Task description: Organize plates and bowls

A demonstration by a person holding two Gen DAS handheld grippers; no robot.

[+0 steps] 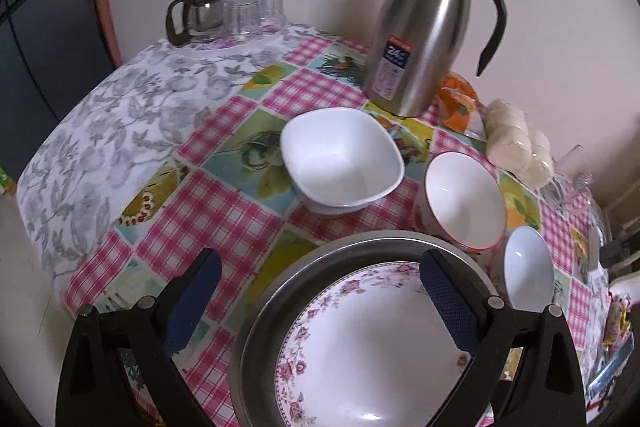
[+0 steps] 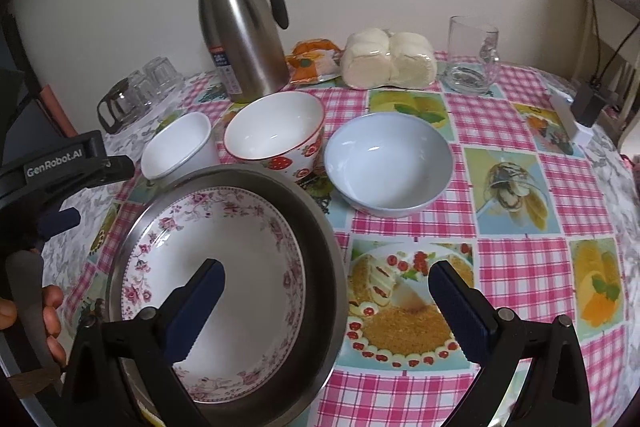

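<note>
A floral-rimmed white plate (image 1: 376, 351) (image 2: 224, 267) lies inside a steel plate (image 1: 264, 311) (image 2: 320, 239) near the table's front. Behind it stand a square white bowl (image 1: 340, 159) (image 2: 176, 147), a strawberry-patterned bowl (image 1: 464, 199) (image 2: 276, 135) and a pale blue bowl (image 1: 528, 267) (image 2: 388, 167). My left gripper (image 1: 320, 295) is open and empty, its right finger over the stacked plates. My right gripper (image 2: 326, 307) is open and empty, its left finger over the floral plate. The left gripper's body shows at the left edge of the right wrist view (image 2: 52, 171).
A steel thermos jug (image 1: 424, 27) (image 2: 244, 27), a bag of white buns (image 2: 388, 59), an orange packet (image 2: 312, 61) and a glass mug (image 2: 472, 55) stand at the back. A glass teapot (image 1: 196, 15) and upturned glasses (image 1: 256, 7) sit far left. A black charger (image 2: 588, 103) lies at the right edge.
</note>
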